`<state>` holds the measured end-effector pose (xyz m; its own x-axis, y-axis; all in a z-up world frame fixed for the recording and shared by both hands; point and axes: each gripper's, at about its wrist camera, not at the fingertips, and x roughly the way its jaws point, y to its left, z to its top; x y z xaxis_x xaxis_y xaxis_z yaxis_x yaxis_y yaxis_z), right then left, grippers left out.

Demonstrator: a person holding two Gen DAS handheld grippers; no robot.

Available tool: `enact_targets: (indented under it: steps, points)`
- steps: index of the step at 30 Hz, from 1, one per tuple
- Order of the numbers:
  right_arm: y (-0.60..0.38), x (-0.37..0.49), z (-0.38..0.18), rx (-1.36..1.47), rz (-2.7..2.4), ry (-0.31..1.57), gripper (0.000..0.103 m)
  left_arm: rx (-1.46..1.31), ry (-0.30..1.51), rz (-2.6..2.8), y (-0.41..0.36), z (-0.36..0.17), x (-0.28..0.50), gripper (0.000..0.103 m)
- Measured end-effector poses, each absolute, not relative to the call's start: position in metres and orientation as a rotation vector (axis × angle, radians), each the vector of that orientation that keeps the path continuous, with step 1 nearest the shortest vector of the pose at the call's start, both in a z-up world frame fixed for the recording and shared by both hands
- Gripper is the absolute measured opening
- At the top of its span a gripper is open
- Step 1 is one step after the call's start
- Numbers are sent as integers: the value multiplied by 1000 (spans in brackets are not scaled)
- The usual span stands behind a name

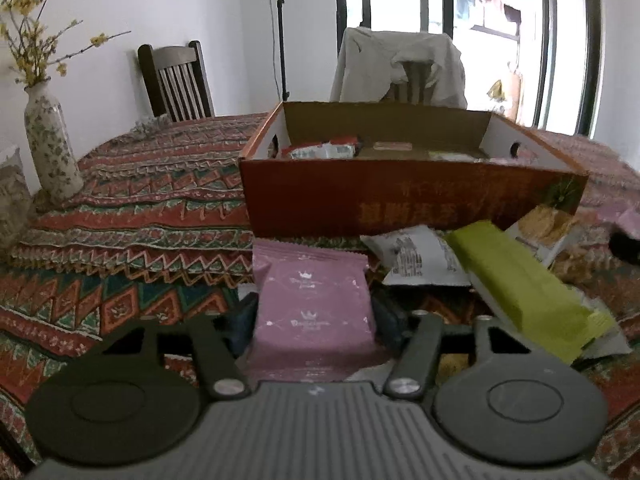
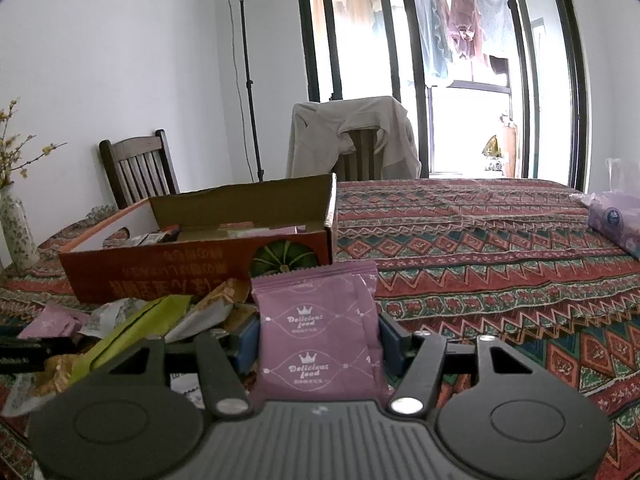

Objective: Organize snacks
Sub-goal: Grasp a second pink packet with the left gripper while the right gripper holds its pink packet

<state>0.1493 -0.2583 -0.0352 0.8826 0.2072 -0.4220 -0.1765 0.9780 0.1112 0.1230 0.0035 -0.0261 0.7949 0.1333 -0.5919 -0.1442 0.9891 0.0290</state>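
My left claw (image 1: 314, 312) is clenched on a pink packet (image 1: 314, 304), its blue pads pressing the packet's two sides so it stands upright between them. The jaws have drawn in around it; the grip looks settled. My right claw (image 2: 318, 340) grasps a second pink packet (image 2: 318, 332) the same way, upright, printed face toward the camera, pads (image 2: 390, 342) tight against its edges. Holding each packet by its narrow sides keeps it flat and easy to drop in edge-first, I judge.

Straight ahead of the left claw, and just past it, sits the open box (image 1: 400, 196) on the table (image 1: 120, 208), which wears a patterned cloth. From the right claw the box lies ahead and to the left. Some snacks already lie inside it, though I cannot make out which kinds.

Between the claws and the box is the loose pile still to be sorted: a green bar (image 1: 516, 280) to the right of the left claw, a white packet (image 1: 416, 256) just beyond it, touching the box's near wall.

A vase (image 1: 50, 140) stands far left of the left claw, well apart from the work. A tissue pack (image 2: 616, 220) lies far right of the right claw.
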Motion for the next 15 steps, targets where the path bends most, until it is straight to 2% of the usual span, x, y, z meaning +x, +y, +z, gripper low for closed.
enact_targets:
  steps: [15]
  points:
    - [-257, 144, -33, 62, 191, 407, 59, -80, 508, 88, 15, 10, 109, 62]
